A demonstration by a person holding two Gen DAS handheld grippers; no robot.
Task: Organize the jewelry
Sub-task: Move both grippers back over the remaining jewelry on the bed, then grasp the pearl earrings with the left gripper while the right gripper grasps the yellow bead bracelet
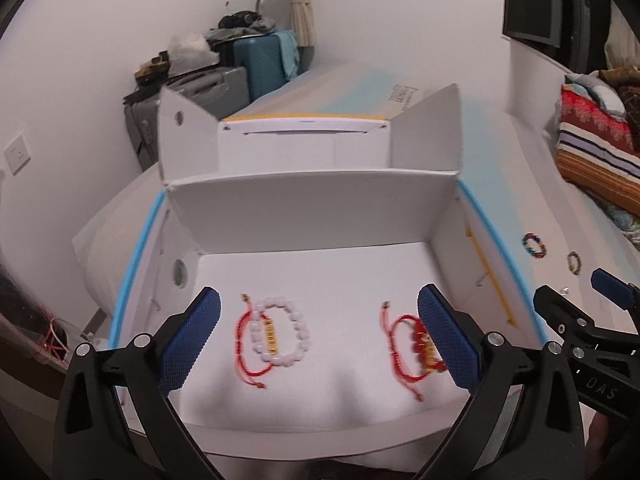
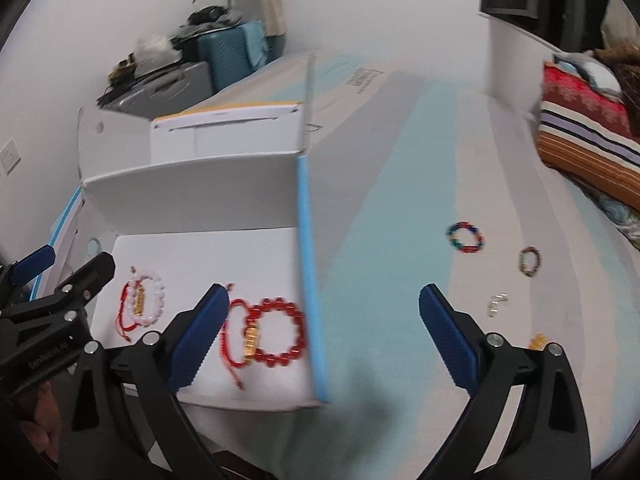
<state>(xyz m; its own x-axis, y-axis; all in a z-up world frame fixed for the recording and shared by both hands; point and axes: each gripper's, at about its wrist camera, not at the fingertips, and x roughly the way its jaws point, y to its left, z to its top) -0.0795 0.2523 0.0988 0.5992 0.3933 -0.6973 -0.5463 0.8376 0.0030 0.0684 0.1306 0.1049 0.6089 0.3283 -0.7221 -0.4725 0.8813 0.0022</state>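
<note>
A white open box (image 1: 308, 204) (image 2: 192, 196) holds two bracelets. The pink-bead bracelet with a red cord (image 1: 276, 332) (image 2: 146, 300) lies on the box floor at left, the red-bead bracelet with gold charm (image 1: 416, 344) (image 2: 276, 332) at right. My left gripper (image 1: 320, 336) hangs open above the box floor with the pink bracelet lying below its gap, untouched. My right gripper (image 2: 320, 340) is open over the box's blue right wall, holding nothing. On the bed outside lie a multicolour bracelet (image 2: 465, 237) (image 1: 534, 245), a dark bead bracelet (image 2: 530, 262) (image 1: 574, 263), a clear piece (image 2: 496, 304) and a gold piece (image 2: 538, 342).
The box has raised flaps (image 1: 428, 132) and a blue rim (image 2: 310, 280). Striped folded bedding (image 1: 596, 148) lies at the far right. Suitcases (image 1: 256, 64) and clutter stand in the corner behind the bed. A wall socket (image 1: 18, 154) is at left.
</note>
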